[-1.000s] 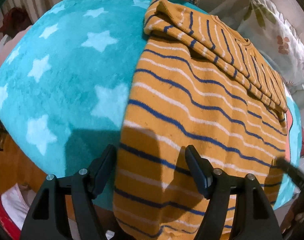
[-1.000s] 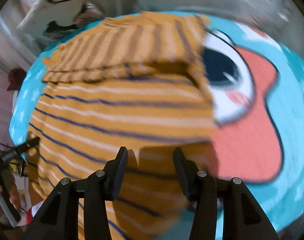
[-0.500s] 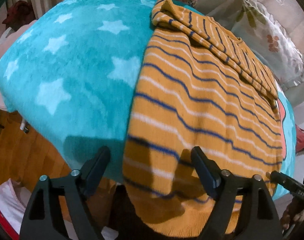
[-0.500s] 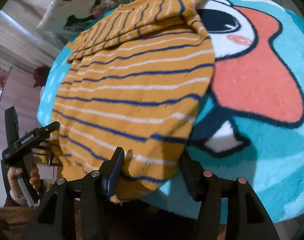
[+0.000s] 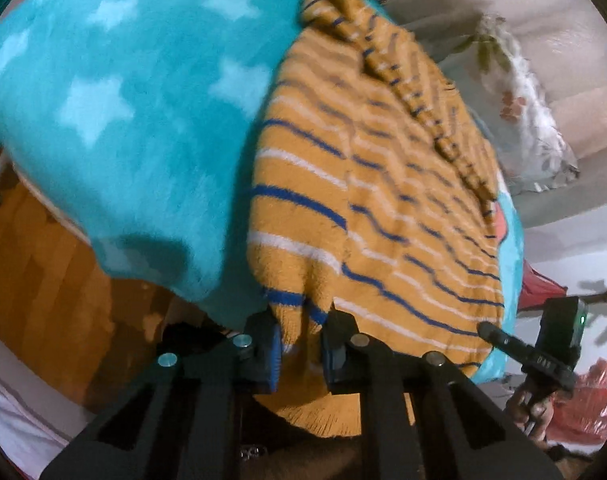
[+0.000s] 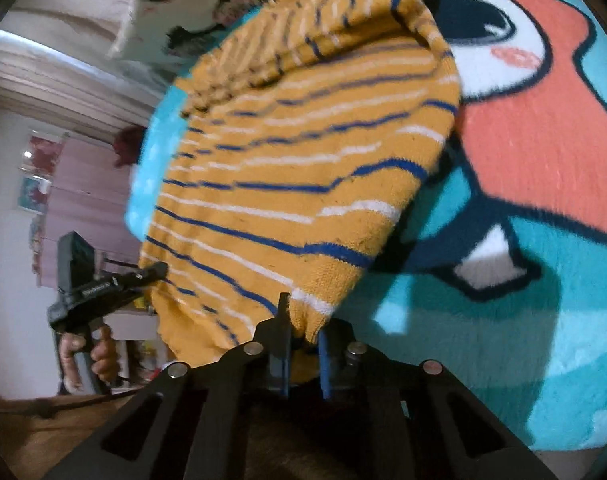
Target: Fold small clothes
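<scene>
An orange knit sweater (image 5: 375, 208) with blue and white stripes lies on a teal blanket (image 5: 135, 120), its sleeves folded over the far end. Its hem hangs over the near edge. My left gripper (image 5: 299, 344) is shut on the hem's left corner. My right gripper (image 6: 303, 356) is shut on the hem's right corner of the sweater (image 6: 295, 160). The hem is lifted off the blanket between the two. Each gripper shows in the other's view, the right one (image 5: 499, 336) and the left one (image 6: 143, 274).
The blanket (image 6: 543, 240) has white stars and a cartoon face in coral and white. Floral pillows (image 5: 523, 120) lie beyond the sweater. A wooden floor (image 5: 43, 272) shows below the blanket's near edge. Red cloth (image 5: 583, 400) lies at the right.
Both grippers were open over the hem; they have dropped to the sweater's near edge and closed on its two hem corners, raising the hem.
</scene>
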The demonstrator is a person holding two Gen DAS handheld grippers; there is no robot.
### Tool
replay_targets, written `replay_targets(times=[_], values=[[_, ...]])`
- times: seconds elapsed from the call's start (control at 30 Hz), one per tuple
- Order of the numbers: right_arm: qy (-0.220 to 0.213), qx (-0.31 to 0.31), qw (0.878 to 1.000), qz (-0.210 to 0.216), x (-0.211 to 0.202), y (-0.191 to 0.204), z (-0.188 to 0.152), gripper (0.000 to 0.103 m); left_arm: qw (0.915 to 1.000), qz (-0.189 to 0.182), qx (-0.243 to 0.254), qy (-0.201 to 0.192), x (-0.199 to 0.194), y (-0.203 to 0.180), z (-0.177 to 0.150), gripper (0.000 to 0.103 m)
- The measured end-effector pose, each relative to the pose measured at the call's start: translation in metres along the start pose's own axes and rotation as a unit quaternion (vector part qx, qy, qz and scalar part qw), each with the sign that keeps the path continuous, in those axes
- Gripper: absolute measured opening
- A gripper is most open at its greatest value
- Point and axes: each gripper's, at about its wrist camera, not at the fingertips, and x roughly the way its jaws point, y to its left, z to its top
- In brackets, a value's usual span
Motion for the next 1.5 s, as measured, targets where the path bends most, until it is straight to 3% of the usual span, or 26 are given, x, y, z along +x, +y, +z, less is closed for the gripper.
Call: replay_targets(times=[0.1,0.23,0.33,0.43,0.47,0.5,0.53,0.63,0.7,0.77,0.87,0.97,1.1,1.13,1.17,1.2,1.23,1.27,1.43,1.5], values=[[-0.017,0.009,0.999,0.047,-0.016,0.007,0.012,0.011,0.9994,-0.030,0.011,-0.013,-0.015,-0.020,0.018,0.014],[-0.059,0.031,0.991,0.117,-0.033,0.015,0.050,0.011,0.9973,-0.061,0.023,-0.034,-0.022,-0.047,0.083,0.014],[-0.105,0.055,0.982,0.145,-0.039,0.015,0.107,0.011,0.9962,-0.057,0.021,-0.064,-0.010,-0.070,0.154,0.016],[-0.146,0.117,0.972,0.139,-0.027,-0.005,0.171,0.017,0.9940,-0.033,-0.010,-0.104,0.011,-0.074,0.216,0.025],[-0.155,0.136,0.970,0.127,-0.020,-0.014,0.187,0.027,0.9934,-0.026,-0.009,-0.111,0.015,-0.077,0.231,0.030],[-0.167,0.160,0.969,0.089,-0.016,-0.024,0.202,0.036,0.9933,-0.021,-0.009,-0.113,0.016,-0.077,0.238,0.033],[-0.173,0.173,0.968,0.062,-0.015,-0.027,0.209,0.036,0.9931,-0.023,-0.009,-0.115,0.014,-0.079,0.243,0.040],[-0.181,0.173,0.966,0.069,-0.019,-0.020,0.212,0.043,0.9906,-0.044,0.024,-0.127,0.000,-0.080,0.245,0.075],[-0.186,0.126,0.974,0.017,-0.026,0.003,0.208,0.052,0.9890,-0.008,0.064,-0.133,-0.004,-0.083,0.244,0.077],[-0.178,0.070,0.981,-0.038,-0.026,0.026,0.207,0.054,0.9838,0.034,0.126,-0.123,0.004,-0.089,0.244,0.077],[-0.159,-0.020,0.980,-0.117,-0.010,0.062,0.209,0.059,0.9745,0.074,0.185,-0.103,0.022,-0.095,0.244,0.077],[-0.144,-0.102,0.964,-0.197,0.012,0.085,0.215,0.067,0.9627,0.102,0.235,-0.086,0.047,-0.103,0.250,0.077],[-0.125,-0.204,0.917,-0.320,0.058,0.103,0.234,0.067,0.9593,0.123,0.247,-0.061,0.078,-0.103,0.272,0.077],[-0.121,-0.217,0.909,-0.335,0.068,0.106,0.240,0.067,0.9606,0.118,0.247,-0.047,0.085,-0.102,0.277,0.075],[-0.116,-0.227,0.902,-0.347,0.077,0.107,0.246,0.067,0.9611,0.114,0.248,-0.039,0.088,-0.101,0.280,0.052],[-0.105,-0.231,0.900,-0.354,0.085,0.104,0.253,0.053,0.9626,0.107,0.248,-0.023,0.092,-0.099,0.285,0.031],[-0.093,-0.227,0.905,-0.348,0.090,0.101,0.259,0.032,0.9661,0.097,0.239,-0.007,0.093,-0.095,0.289,0.009],[-0.072,-0.209,0.917,-0.333,0.093,0.094,0.268,0.008,0.9701,0.087,0.227,-0.004,0.090,-0.092,0.293,0.007],[-0.129,-0.114,0.943,-0.285,0.049,0.065,0.296,0.007,0.9830,0.030,0.180,-0.021,0.069,-0.090,0.322,0.007],[-0.147,-0.063,0.944,-0.289,0.034,0.040,0.310,0.007,0.9821,0.052,0.179,-0.026,0.077,-0.094,0.331,0.007]])
